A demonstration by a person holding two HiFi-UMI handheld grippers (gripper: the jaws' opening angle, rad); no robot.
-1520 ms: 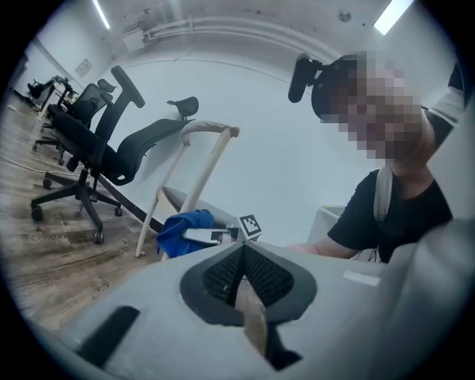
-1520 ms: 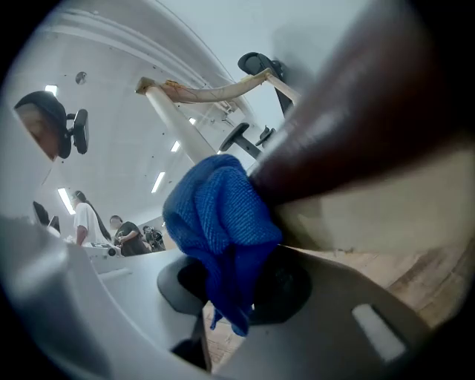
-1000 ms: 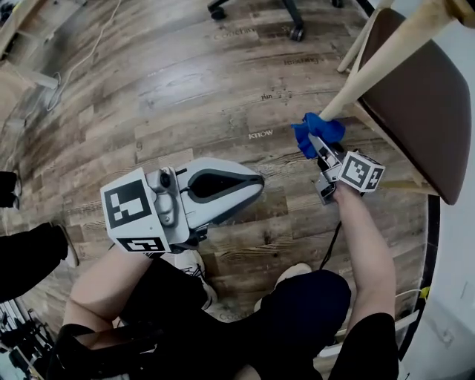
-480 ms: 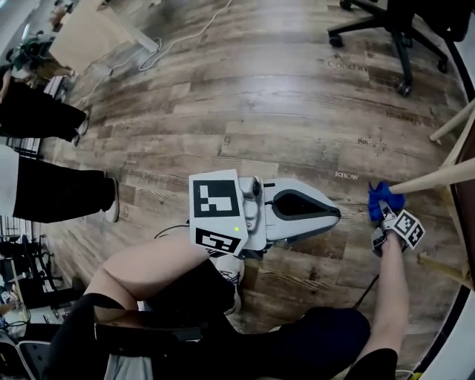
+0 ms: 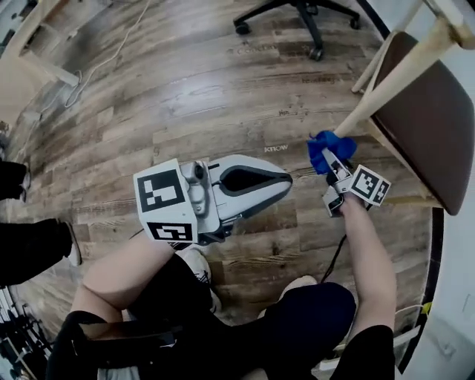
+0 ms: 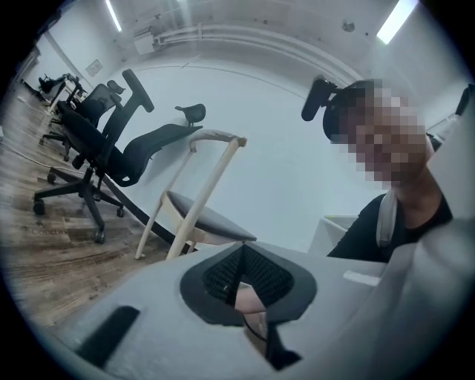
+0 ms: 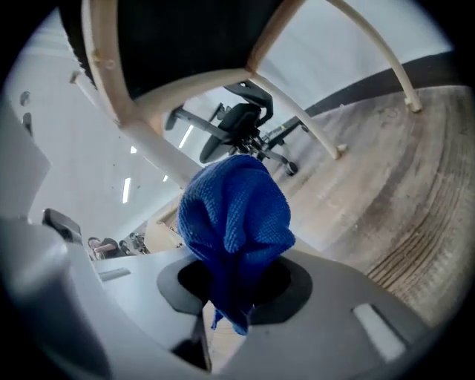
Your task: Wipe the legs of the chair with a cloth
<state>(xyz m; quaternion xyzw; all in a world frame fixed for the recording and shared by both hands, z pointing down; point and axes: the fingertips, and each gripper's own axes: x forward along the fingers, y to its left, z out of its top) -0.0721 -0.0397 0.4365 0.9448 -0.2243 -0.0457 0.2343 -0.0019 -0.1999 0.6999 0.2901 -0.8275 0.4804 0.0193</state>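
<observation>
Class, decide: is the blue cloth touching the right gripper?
Touching: the right gripper view shows the blue cloth pinched in the right gripper.

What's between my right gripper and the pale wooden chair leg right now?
Only the bunched blue cloth, clamped in the right gripper and meeting the pale wooden chair leg near its foot. Head view and right gripper view both show it.

I note a wood-plank floor (image 5: 185, 96) filling the frame. Standing on it are a black office chair base (image 5: 300, 15) on castors at top centre and the wooden chair (image 5: 423, 126) at upper right. A white cable (image 5: 113, 50) trails across the upper left, and a bystander's shoe (image 5: 72, 249) rests at the left edge.
</observation>
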